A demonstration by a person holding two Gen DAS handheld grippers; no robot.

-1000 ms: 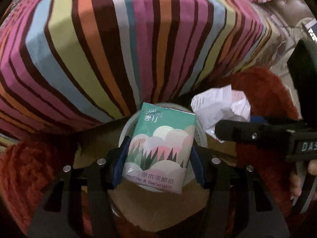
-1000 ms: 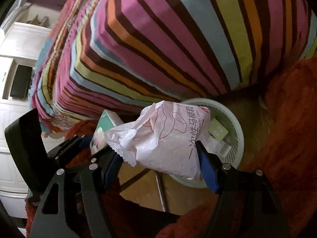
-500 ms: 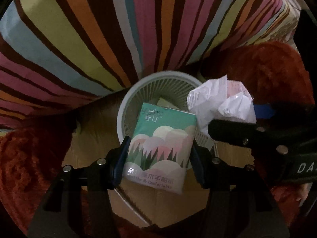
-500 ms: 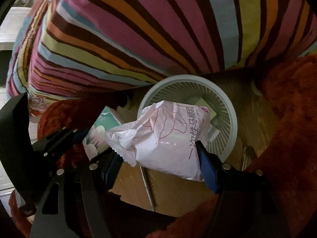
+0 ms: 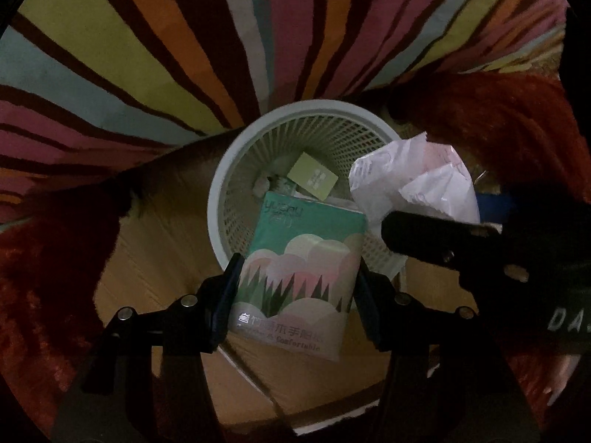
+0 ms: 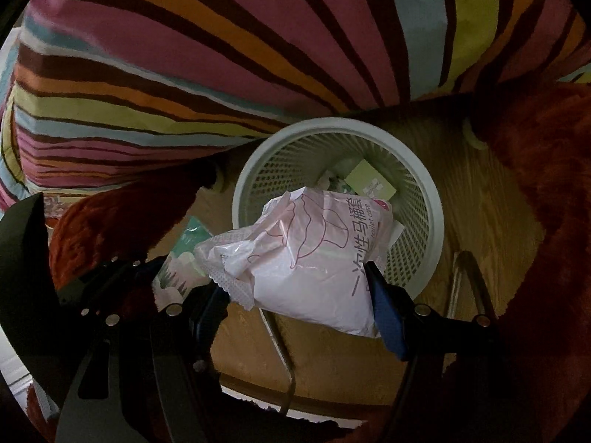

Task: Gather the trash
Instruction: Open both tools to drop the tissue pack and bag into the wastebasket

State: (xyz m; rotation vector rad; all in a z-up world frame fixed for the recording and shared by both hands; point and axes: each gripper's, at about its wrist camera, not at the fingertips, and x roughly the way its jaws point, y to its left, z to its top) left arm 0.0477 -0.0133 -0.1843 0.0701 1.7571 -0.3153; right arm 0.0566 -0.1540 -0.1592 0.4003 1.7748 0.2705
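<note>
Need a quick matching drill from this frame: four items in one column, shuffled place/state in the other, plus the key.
Items
1. green tissue pack
2. pink-white plastic wrapper
3. pale green card
4. red fuzzy rug

Places/states
A. lying inside the mesh wastebasket
B. clamped in the right gripper
C. on the floor beside the basket
D. clamped in the left gripper

Pairs: 1-D, 2-B, 3-A, 4-C
</note>
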